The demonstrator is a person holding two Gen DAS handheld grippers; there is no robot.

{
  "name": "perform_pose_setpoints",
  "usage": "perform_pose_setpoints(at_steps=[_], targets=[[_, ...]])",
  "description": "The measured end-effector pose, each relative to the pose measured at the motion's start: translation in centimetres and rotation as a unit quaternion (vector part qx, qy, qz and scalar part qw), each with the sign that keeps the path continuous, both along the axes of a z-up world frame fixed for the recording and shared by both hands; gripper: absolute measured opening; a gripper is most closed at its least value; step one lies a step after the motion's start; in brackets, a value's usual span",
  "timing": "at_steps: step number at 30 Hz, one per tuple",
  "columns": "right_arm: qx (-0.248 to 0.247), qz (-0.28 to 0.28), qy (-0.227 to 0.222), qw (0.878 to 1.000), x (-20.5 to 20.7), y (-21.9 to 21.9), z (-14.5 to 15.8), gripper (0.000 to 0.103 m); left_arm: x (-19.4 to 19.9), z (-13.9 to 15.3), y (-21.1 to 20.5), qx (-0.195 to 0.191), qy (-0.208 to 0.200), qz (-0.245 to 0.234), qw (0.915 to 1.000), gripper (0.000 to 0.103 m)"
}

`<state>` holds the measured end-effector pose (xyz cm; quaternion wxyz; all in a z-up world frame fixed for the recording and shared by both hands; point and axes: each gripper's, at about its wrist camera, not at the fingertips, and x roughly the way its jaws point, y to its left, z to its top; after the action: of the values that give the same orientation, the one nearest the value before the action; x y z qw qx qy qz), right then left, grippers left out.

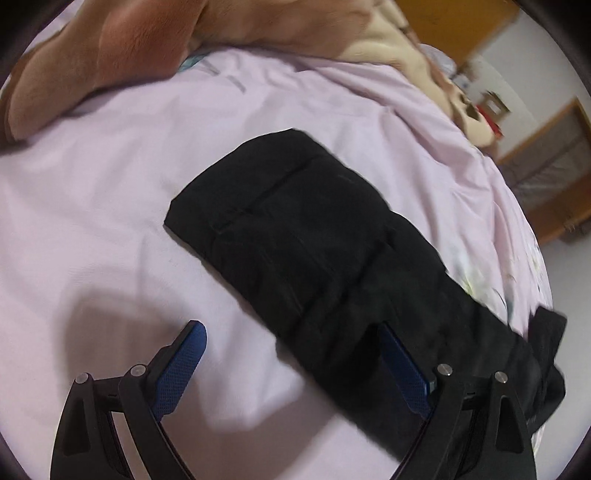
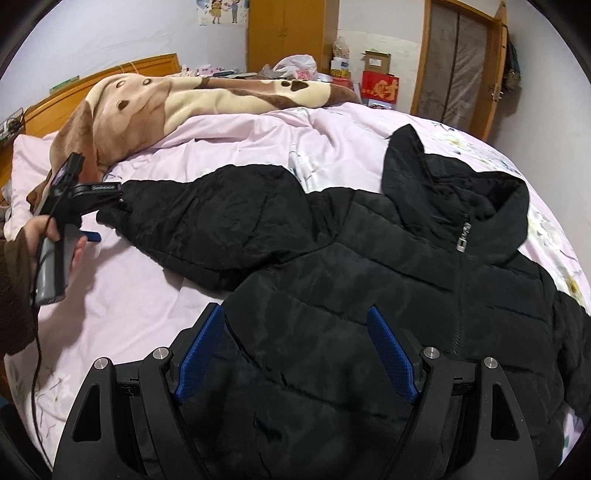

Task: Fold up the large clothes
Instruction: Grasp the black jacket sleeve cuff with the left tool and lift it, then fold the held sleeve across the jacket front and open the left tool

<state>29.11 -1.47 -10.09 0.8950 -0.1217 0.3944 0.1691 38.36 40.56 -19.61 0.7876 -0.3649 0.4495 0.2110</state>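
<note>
A black puffer jacket [image 2: 369,280] lies face up on the pink bedsheet [image 2: 147,295], zipper closed, hood [image 2: 454,184] toward the far side. Its left sleeve [image 2: 207,218] stretches out to the left. My left gripper [image 1: 291,332] is open just above the sleeve [image 1: 295,229], near its cuff end; its blue fingers [image 1: 184,365] straddle the fabric without gripping. It also shows in the right wrist view [image 2: 92,221] at the sleeve's cuff. My right gripper [image 2: 295,321] is open and hovers over the jacket's front body.
A brown and cream plush blanket [image 2: 155,99] lies bunched along the bed's far side, also in the left wrist view [image 1: 110,55]. A wooden headboard [image 2: 110,70], wardrobe [image 2: 288,33], boxes [image 2: 380,85] and a door [image 2: 461,62] stand beyond the bed.
</note>
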Motion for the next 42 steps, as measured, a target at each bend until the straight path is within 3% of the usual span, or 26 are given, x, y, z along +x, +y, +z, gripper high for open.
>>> perform_pose_setpoints(at_steps=[4, 10, 11, 13, 14, 16, 18, 24, 29, 36, 42], targets=[[-0.004, 0.004, 0.007, 1.0, 0.7, 0.6, -0.9, 0.08, 1.0, -0.8, 0.4, 0.011, -0.007, 0.027, 0.9996, 0.094], [-0.005, 0.005, 0.008, 1.0, 1.2, 0.8, -1.5, 0.08, 1.6, -1.5, 0.5, -0.009, 0.002, 0.035, 0.9993, 0.093], [-0.005, 0.004, 0.009, 1.0, 1.2, 0.8, -1.5, 0.08, 1.6, -1.5, 0.4, -0.011, -0.001, 0.035, 0.9993, 0.089], [-0.009, 0.002, 0.011, 1.0, 1.4, 0.9, -1.7, 0.08, 1.7, -1.2, 0.3, -0.02, -0.01, 0.033, 0.9992, 0.054], [-0.01, 0.002, 0.013, 1.0, 1.4, 0.9, -1.8, 0.08, 1.9, -0.9, 0.2, -0.016, -0.011, 0.032, 0.9993, 0.05], [-0.01, -0.001, 0.017, 1.0, 1.6, 0.8, -1.8, 0.08, 2.4, -0.2, -0.2, -0.006, -0.016, 0.024, 0.9996, 0.021], [-0.008, -0.004, 0.017, 1.0, 1.6, 0.7, -1.7, 0.08, 2.6, 0.5, -0.6, 0.002, -0.02, 0.023, 0.9995, 0.014], [0.001, -0.016, 0.009, 1.0, 1.9, 0.1, -0.5, 0.08, 2.4, 4.0, -2.4, 0.068, -0.058, 0.0, 0.996, 0.011], [0.015, -0.025, -0.004, 1.0, 1.8, -0.3, 1.0, 0.08, 1.9, 9.2, -6.4, 0.155, -0.116, -0.06, 0.9792, 0.011], [0.035, -0.048, -0.02, 0.998, 1.5, -2.1, 3.0, 0.08, 2.2, 14.5, -12.8, 0.183, -0.178, -0.127, 0.9585, 0.011], [0.053, -0.08, -0.031, 0.995, 1.6, -5.2, 4.7, 0.08, 2.3, 18.0, -20.8, 0.22, -0.224, -0.203, 0.9276, 0.011]])
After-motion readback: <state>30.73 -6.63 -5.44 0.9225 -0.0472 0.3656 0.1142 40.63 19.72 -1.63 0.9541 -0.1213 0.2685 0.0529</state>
